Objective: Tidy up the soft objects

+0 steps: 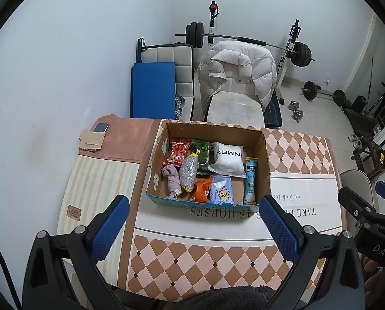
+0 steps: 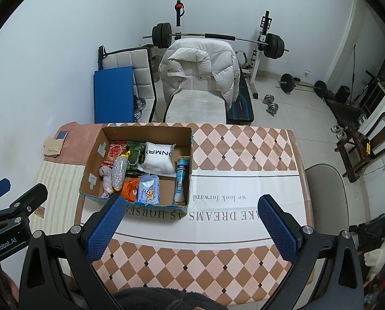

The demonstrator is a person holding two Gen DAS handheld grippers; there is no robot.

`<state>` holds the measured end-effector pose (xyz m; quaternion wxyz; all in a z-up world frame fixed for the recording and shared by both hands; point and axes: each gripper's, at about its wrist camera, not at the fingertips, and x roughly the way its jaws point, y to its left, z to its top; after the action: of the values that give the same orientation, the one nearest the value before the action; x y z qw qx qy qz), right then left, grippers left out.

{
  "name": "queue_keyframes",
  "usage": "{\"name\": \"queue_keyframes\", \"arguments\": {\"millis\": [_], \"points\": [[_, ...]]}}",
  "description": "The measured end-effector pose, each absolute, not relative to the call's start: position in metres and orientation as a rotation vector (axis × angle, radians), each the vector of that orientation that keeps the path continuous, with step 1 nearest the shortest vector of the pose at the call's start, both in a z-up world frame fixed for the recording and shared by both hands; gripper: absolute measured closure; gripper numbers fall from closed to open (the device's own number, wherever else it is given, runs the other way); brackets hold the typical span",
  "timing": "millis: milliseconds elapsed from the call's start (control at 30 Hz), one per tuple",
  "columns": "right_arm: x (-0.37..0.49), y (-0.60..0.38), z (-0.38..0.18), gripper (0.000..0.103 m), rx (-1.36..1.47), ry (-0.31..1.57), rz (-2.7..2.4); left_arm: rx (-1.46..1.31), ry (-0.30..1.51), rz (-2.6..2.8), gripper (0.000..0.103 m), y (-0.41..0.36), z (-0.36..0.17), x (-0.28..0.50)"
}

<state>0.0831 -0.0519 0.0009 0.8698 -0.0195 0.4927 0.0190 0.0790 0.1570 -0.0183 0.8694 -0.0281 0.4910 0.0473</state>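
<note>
An open cardboard box (image 1: 266,155) (image 2: 94,152) stands on the table. It holds several soft packs: a white pillow pack (image 1: 228,159) (image 2: 158,161), a red snack bag (image 1: 177,152), a green bag (image 1: 202,152), a silver glitter pouch (image 1: 188,171) (image 2: 119,171), a pink sock bundle (image 1: 172,180), an orange bag (image 1: 202,190), a light blue tissue pack (image 1: 221,190) (image 2: 149,190) and a blue tube pack (image 1: 250,180) (image 2: 181,180). My left gripper (image 1: 195,215) is open and empty, just in front of the box. My right gripper (image 2: 192,217) is open and empty, to the right of the box's front.
The table carries a checked cloth (image 2: 244,144) with a white printed band. A phone (image 1: 101,128) and a beige cloth (image 1: 91,139) lie at the far left corner. Beyond the table stand a chair with a white puffer jacket (image 1: 237,69), a blue mat (image 1: 153,90) and a barbell rack (image 1: 290,49).
</note>
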Motion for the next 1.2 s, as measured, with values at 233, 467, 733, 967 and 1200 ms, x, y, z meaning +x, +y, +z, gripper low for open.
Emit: {"name": "queue_keyframes", "arguments": {"millis": [233, 467, 733, 967, 1200], "points": [[0.0829, -0.0543, 0.0021, 0.0, -0.041, 1.027, 0.033, -0.054, 1.025, 0.1, 0.0, 0.1565, -0.0178, 0.0776], [0.0826, -0.0557, 0.0034, 0.0, -0.041, 1.025, 0.031, -0.047, 1.02, 0.099, 0.0, 0.1549, -0.0171, 0.0781], [0.082, -0.0553, 0.0031, 0.0, -0.04, 1.025, 0.031, -0.043, 1.019, 0.095, 0.0, 0.1556, -0.0157, 0.079], [0.0817, -0.0576, 0.0046, 0.0, -0.04, 1.025, 0.031, -0.041, 1.019, 0.093, 0.0, 0.1562, -0.0156, 0.0792], [0.0816, -0.0577, 0.0046, 0.0, -0.042, 1.019, 0.025, -0.04, 1.018, 0.097, 0.0, 0.1548, -0.016, 0.0786]]}}
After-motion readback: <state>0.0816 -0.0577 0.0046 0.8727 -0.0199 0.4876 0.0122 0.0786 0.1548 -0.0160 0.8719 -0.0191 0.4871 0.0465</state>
